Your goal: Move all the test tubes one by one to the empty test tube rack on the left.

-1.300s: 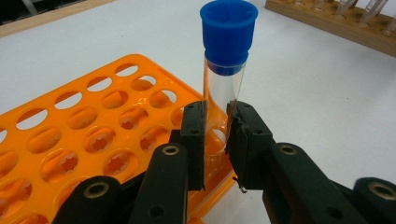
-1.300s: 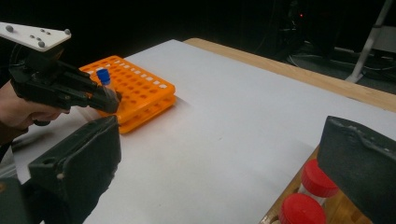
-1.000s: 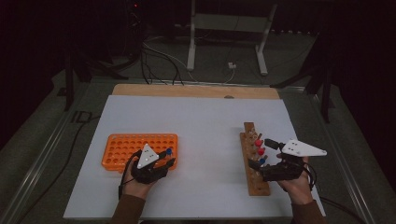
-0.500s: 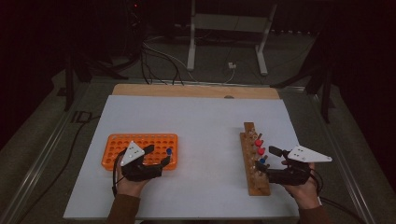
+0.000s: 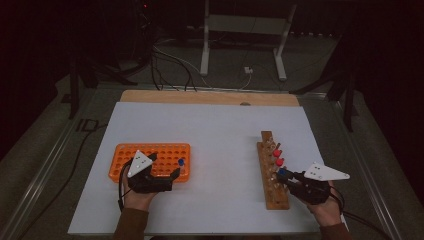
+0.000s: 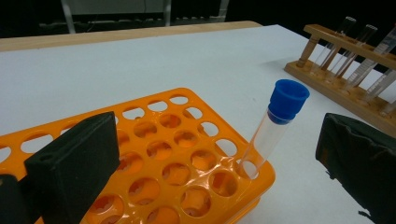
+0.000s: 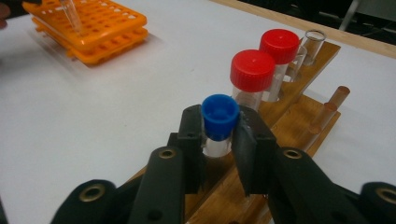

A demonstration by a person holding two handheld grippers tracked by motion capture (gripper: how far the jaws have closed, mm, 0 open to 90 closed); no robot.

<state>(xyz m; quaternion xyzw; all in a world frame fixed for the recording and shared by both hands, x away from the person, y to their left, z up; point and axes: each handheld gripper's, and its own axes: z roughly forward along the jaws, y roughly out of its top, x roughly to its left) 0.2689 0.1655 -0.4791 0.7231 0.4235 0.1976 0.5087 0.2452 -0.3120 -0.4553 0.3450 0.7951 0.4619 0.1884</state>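
At the near right of the table, the right tool (image 7: pixel 219 135) has just been closing, and its jaws now clamp the blue-capped clear tube (image 7: pixel 219 119) upright in the wooden rack (image 7: pixel 299 112). That tube's long axis points straight up, so it would lift out vertically. Beyond stand two red-capped tubes (image 7: pixel 252 77). Leftward, the left tool (image 6: pixel 210 158) has just been opening; another blue-capped tube (image 6: pixel 273 130) leans free in the orange plastic rack (image 6: pixel 187 140).
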